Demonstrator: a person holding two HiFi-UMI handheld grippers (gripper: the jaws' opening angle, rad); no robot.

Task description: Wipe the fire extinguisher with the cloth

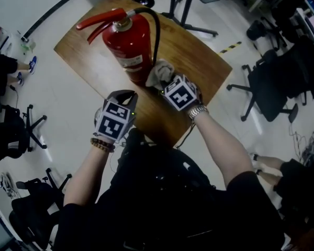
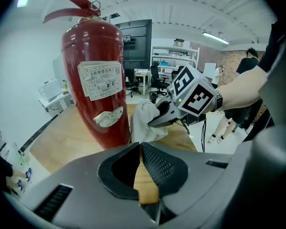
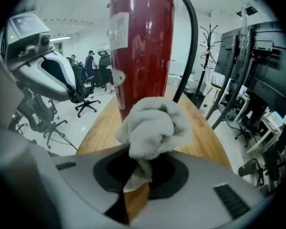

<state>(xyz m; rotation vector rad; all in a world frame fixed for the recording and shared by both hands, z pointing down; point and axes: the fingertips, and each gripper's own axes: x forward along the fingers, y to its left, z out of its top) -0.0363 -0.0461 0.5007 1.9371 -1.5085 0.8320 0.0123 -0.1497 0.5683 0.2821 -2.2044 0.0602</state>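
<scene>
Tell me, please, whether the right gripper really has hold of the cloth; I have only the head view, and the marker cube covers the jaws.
Observer: Yes. In the right gripper view the right gripper is shut on a tail of the cloth, and the rest is bunched up ahead of the jaws.
Operator: Thank you. Is the left gripper carrying anything?
Observer: No. The left gripper view shows the left gripper shut with nothing in it.
Operator: How high on the fire extinguisher is the cloth?
Observer: Low. From the left gripper view it sits close beside the bottom part of the fire extinguisher, below the big label. I cannot tell whether it touches.
</scene>
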